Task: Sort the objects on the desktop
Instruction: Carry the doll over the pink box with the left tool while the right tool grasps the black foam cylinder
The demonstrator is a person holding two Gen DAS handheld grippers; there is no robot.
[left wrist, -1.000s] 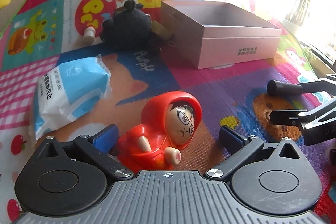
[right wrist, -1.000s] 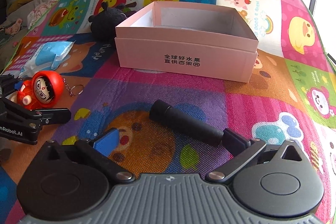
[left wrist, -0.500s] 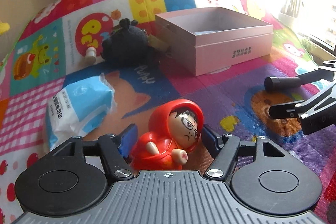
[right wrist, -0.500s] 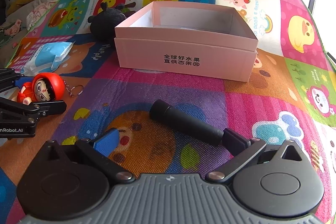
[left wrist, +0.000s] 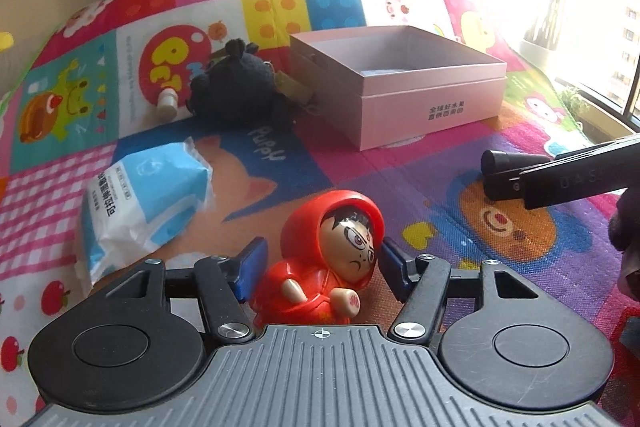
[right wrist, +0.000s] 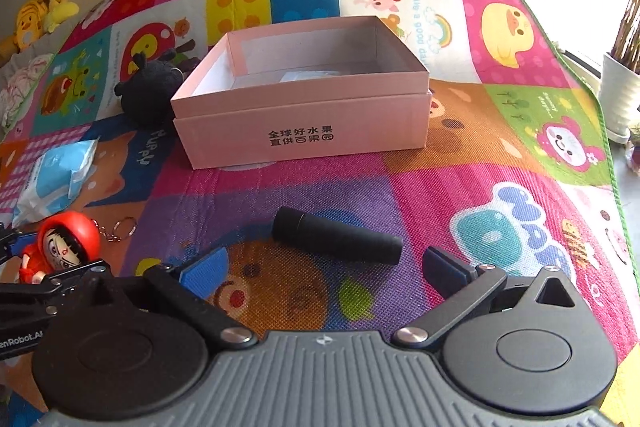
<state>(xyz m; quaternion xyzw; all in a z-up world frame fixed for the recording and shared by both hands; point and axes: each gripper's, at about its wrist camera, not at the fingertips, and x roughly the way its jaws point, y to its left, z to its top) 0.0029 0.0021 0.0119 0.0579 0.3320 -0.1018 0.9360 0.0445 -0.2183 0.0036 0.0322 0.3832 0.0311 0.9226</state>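
My left gripper (left wrist: 320, 263) is shut on a red hooded figurine (left wrist: 330, 259), its blue pads against both sides. The figurine also shows in the right wrist view (right wrist: 64, 243) with a key ring (right wrist: 120, 229). My right gripper (right wrist: 324, 267) is open, and a black cylinder (right wrist: 338, 241) lies on the mat just beyond its fingertips. The cylinder shows in the left wrist view (left wrist: 504, 173). An open pink box (right wrist: 304, 127) stands behind, also in the left wrist view (left wrist: 400, 83).
A black plush toy (left wrist: 236, 87) lies left of the box, with a small white bottle (left wrist: 166, 103) beside it. A blue-and-white tissue pack (left wrist: 140, 195) lies at left. All sit on a colourful play mat (right wrist: 500, 187). A white plant pot (right wrist: 620, 99) stands at right.
My left gripper's jaws have closed from wide open onto the red figurine and the view has risen. My right gripper has drawn back a little, so the black cylinder now lies clear of its fingertips.
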